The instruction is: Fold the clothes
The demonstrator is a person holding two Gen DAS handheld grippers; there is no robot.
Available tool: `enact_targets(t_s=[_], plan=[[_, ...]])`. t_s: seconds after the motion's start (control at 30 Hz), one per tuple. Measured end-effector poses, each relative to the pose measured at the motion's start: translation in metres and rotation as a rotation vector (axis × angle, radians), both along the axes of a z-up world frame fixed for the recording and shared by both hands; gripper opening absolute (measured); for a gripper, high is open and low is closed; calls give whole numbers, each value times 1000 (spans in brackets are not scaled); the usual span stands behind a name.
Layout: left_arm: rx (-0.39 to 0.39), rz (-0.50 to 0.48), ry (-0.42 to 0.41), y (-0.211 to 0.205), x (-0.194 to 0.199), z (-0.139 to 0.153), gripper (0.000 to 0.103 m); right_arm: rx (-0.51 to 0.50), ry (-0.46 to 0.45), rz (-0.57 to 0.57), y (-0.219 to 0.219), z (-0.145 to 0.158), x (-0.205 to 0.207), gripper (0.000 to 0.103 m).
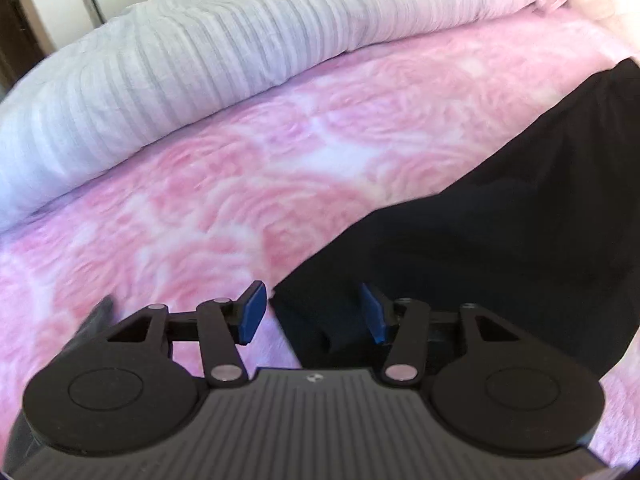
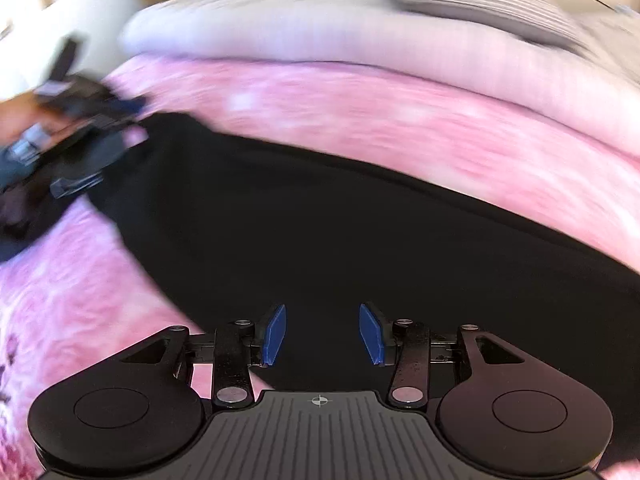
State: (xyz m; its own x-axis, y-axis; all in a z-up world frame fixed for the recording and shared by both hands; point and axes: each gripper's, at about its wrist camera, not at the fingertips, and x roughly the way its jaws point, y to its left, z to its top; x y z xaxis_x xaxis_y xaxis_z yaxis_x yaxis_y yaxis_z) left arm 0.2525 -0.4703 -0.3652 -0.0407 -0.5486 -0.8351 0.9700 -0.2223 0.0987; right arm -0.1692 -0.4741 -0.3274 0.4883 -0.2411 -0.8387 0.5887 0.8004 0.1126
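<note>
Nearest, the left gripper (image 1: 314, 312) and right gripper (image 2: 322, 334) were seen with fingers apart, nothing clamped. The black garment (image 2: 340, 240) was spread on the pink bedspread (image 1: 200, 200). Farther left, only the right view showed what was probably the other gripper, blurred.

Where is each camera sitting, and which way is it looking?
Left wrist: sits on the left gripper, looking down along its open blue pads at the pink blanket and an edge of the black garment.
Right wrist: sits on the right gripper, pads open over the black garment; the blurred left gripper shows at far left.
Shared: the black garment, pink blanket and pale striped duvet.
</note>
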Motion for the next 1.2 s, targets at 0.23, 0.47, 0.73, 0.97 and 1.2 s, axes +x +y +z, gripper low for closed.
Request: enact_targets(t_s=[0.23, 0.47, 0.73, 0.97, 1.2], plan=[[70, 91, 190, -4, 35, 12, 12, 54, 22, 28, 14, -16, 43, 45], [195, 248, 301, -23, 60, -5, 29, 28, 13, 145, 42, -16, 88, 45], [45, 91, 140, 52, 41, 38, 44, -79, 22, 343, 81, -22, 129, 46], [37, -579, -437, 135, -61, -10, 36, -189, 109, 471, 104, -41, 144, 47], [100, -569, -437, 122, -60, -17, 2, -222, 169, 432, 102, -50, 142, 47]])
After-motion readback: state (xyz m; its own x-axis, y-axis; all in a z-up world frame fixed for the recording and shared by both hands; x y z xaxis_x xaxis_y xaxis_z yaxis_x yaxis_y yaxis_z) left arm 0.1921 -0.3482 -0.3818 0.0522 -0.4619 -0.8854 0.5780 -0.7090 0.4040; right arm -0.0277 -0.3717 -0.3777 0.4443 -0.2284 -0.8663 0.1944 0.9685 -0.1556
